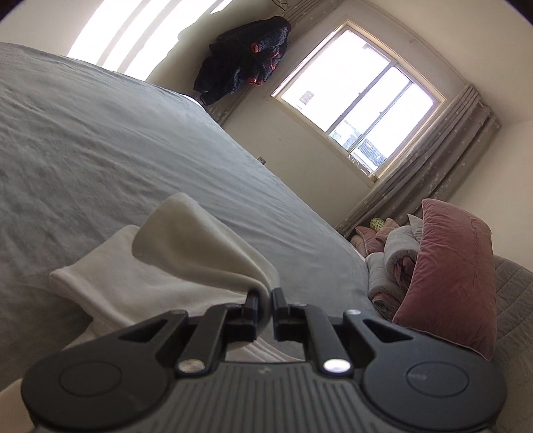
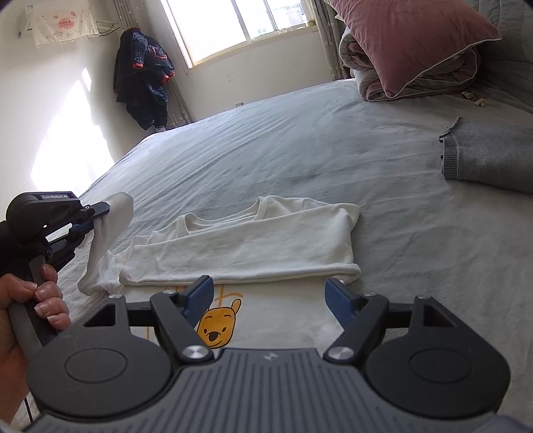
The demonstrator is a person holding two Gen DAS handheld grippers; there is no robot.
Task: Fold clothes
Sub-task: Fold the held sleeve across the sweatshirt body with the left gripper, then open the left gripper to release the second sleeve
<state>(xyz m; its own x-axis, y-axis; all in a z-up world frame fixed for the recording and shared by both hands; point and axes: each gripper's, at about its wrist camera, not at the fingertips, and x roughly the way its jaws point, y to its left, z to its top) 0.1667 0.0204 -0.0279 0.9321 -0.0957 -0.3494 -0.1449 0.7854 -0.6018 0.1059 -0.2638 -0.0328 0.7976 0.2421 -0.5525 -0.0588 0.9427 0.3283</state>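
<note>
A white T-shirt (image 2: 253, 246) with a yellow bear print (image 2: 218, 324) lies on the grey bed, its right sleeve folded across the chest. My left gripper (image 1: 265, 296) is shut on the shirt's left sleeve (image 1: 186, 239) and holds it lifted off the bed. From the right wrist view that same left gripper (image 2: 95, 216) sits at the far left, held by a hand (image 2: 30, 299), with the sleeve (image 2: 110, 223) hanging from it. My right gripper (image 2: 269, 293) stands open just above the shirt's lower part, nothing between its fingers.
A folded grey knit garment (image 2: 486, 156) lies on the bed at the right. A pink pillow (image 2: 409, 36) rests on rolled bedding (image 2: 399, 83) at the head. A dark jacket (image 2: 143, 80) hangs by the window (image 2: 240, 26). The grey sheet (image 2: 299, 143) stretches beyond the shirt.
</note>
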